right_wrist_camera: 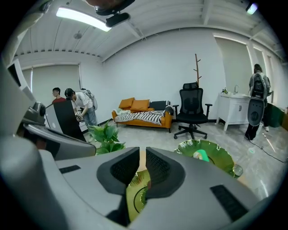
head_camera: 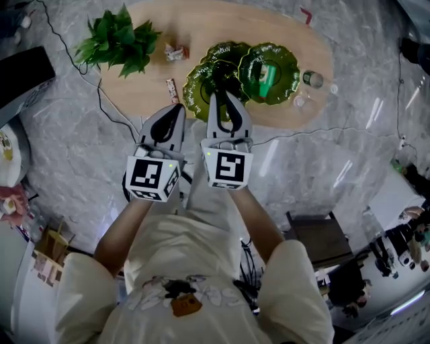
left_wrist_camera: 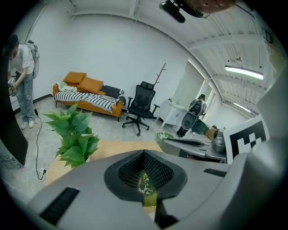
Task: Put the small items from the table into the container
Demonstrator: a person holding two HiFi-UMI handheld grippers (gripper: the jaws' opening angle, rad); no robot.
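- Green potted plant (head_camera: 117, 40) is standing at the left end of the wooden table (head_camera: 168, 20).
- Small wrapped item (head_camera: 176, 52) is lying just right of the plant; a small bar (head_camera: 173, 89) is lying nearer the table's front edge.
- Left gripper (head_camera: 176, 109) is pointing at the table edge beside the bar, jaws pressing together on nothing.
- Right gripper (head_camera: 220, 99) is hovering over the left leaf-shaped dish (head_camera: 196, 86), jaws standing a narrow gap apart with nothing seen between them.
- Right leaf-shaped dish (head_camera: 287, 64) is holding a green item (head_camera: 267, 79).
- Clear glass pieces (head_camera: 312, 79) are lying just right of that dish.
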